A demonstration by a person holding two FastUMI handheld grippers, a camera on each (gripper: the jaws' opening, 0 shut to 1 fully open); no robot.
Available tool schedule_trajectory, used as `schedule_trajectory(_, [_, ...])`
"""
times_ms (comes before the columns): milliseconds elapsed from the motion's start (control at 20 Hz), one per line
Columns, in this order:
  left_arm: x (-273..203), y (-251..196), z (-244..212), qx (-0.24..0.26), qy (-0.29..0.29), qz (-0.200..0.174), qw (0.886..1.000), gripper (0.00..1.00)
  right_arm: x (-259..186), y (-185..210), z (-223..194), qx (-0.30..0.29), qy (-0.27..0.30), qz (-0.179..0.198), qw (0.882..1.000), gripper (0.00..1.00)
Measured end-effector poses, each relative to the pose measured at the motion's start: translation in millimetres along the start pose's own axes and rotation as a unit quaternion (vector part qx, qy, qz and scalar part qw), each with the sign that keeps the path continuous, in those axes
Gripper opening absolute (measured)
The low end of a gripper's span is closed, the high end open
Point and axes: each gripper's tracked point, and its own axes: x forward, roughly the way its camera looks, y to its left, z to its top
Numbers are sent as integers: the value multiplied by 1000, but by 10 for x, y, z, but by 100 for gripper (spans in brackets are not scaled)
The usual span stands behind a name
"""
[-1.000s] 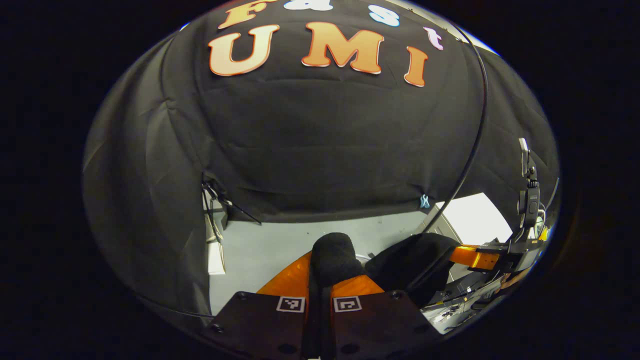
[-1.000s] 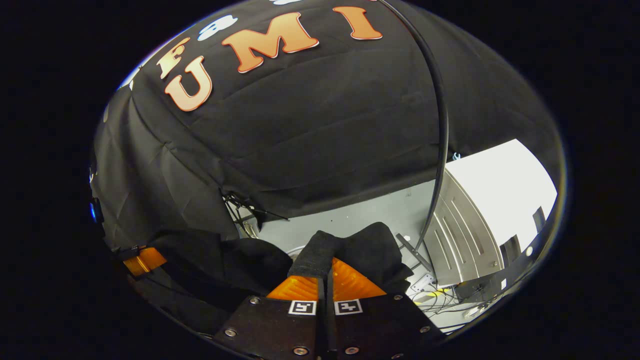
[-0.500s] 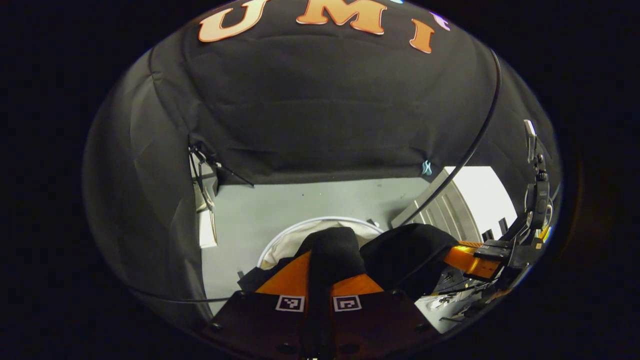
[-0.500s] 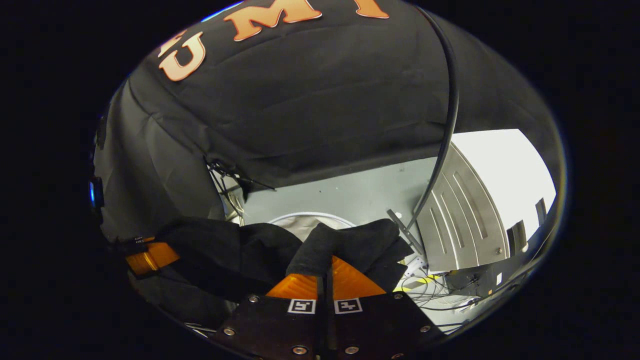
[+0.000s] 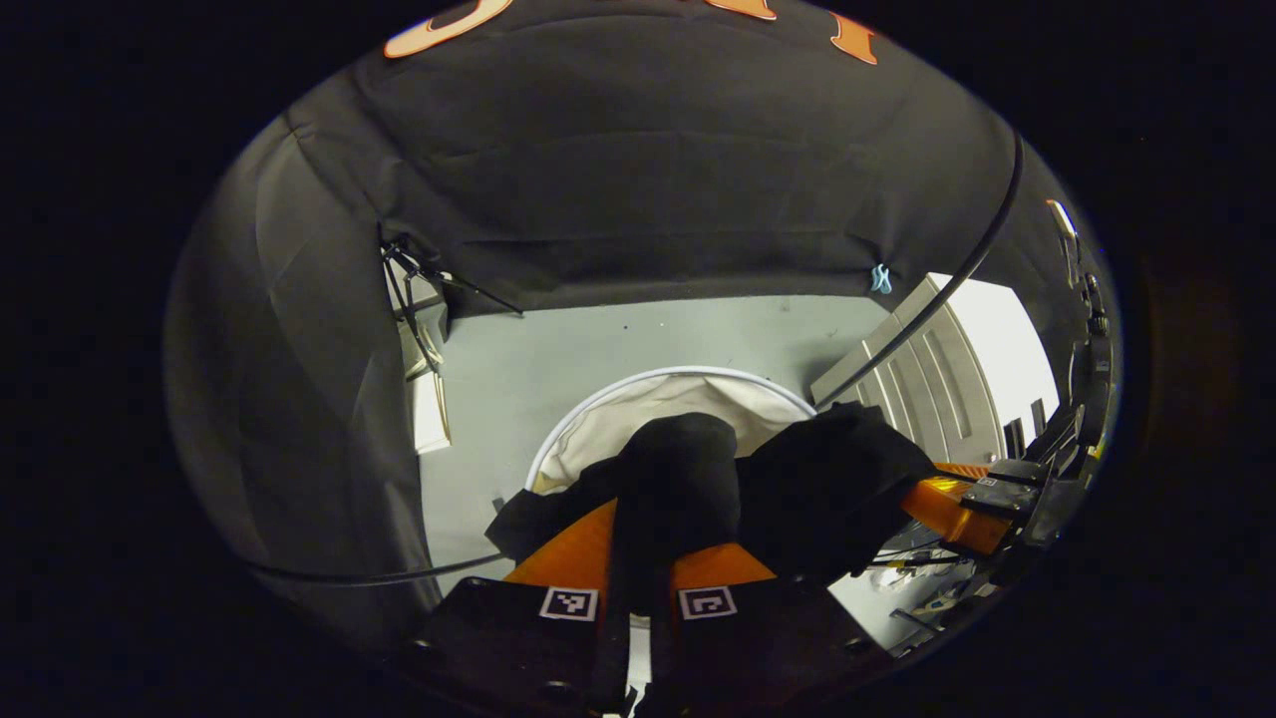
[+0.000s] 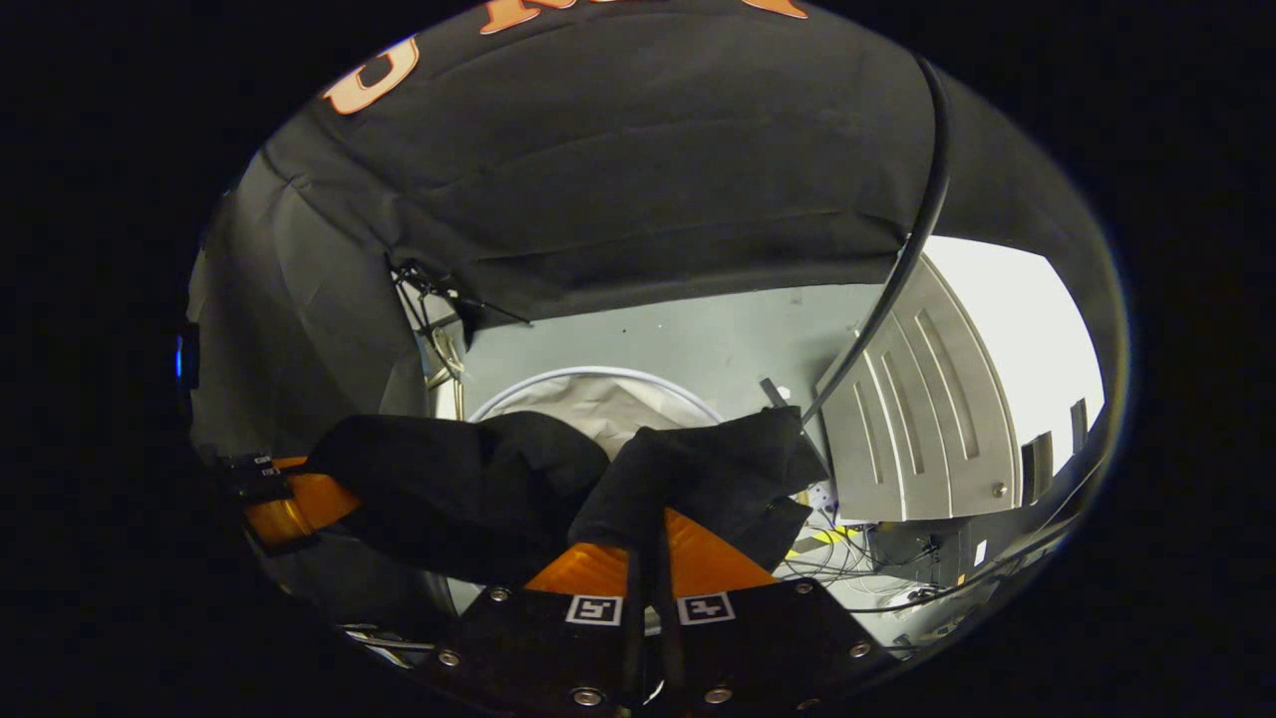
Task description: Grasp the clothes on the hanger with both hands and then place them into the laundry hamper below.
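Left gripper (image 5: 653, 499) clamped on black clothes (image 5: 797, 479), right gripper (image 6: 653, 499) likewise, white hamper (image 5: 638, 414) just beyond both, metal panel (image 6: 917, 419) right of the right gripper.

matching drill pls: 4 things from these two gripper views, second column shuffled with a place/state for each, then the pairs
Things
1. black garment
2. laundry hamper
3. left gripper
4. black cable

Places or states
A. round, white-lined, on the grey floor under the cloth
B. runs down in front of the booth wall
C. bunched, stretched between both grippers
D. shut on a fold of cloth

Pairs: 1-C, 2-A, 3-D, 4-B

The right gripper also pinches the garment.
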Motion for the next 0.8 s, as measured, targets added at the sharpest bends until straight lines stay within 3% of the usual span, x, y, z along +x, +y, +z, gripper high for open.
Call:
schedule_trajectory(300, [-82,16,13,-3,-3,-2,1000,33,-141,-84,41,5,-16,-13,1000,16])
schedule_trajectory(450, [-192,14,53,-15,-10,-6,1000,59,-328,-92,164,16,-31,-2,999,51])
schedule_trajectory(550, [-283,6,39,-22,-14,-6,1000,71,-433,-192,228,14,-42,-4,999,77])
schedule_trajectory(600, [-328,12,51,-25,-18,-2,1000,76,-493,-230,266,13,-47,-3,999,83])
schedule_trajectory(650, [-392,-4,70,-27,-23,0,999,84,-575,-248,284,15,-53,0,999,95])
schedule_trajectory(750, [-578,-25,96,-29,-41,15,999,98,-760,-315,375,19,-67,13,997,95])
schedule_trajectory(800, [-672,-11,110,-30,-52,30,998,98,-860,-388,425,20,-74,17,997,95])
